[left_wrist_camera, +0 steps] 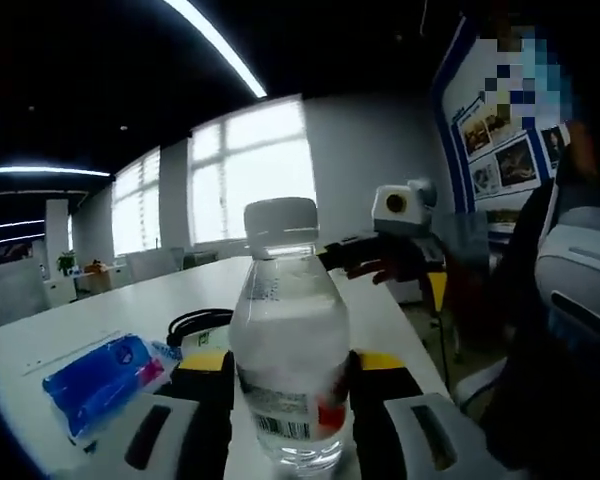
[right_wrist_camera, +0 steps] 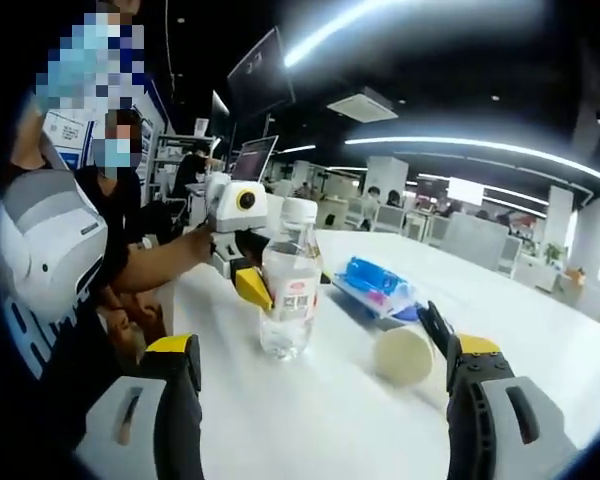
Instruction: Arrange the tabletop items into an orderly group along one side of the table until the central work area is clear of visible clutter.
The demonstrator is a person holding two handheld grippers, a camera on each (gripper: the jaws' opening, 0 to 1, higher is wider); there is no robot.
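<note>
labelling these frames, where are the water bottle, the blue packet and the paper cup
water bottle (left_wrist_camera: 288,350), left gripper view, clear body.
blue packet (left_wrist_camera: 98,378), left gripper view, wrapper's middle.
paper cup (right_wrist_camera: 404,354), right gripper view, its side.

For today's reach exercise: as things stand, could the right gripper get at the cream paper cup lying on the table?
Probably yes. The right gripper is open, and the paper cup lies on its side on the table just ahead of the right finger. The water bottle, held by the left gripper, stands off to one side.

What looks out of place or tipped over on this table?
The paper cup lies on its side beside the right gripper. The water bottle stands upright, capped, between the left gripper's jaws. No spill is visible.
</note>
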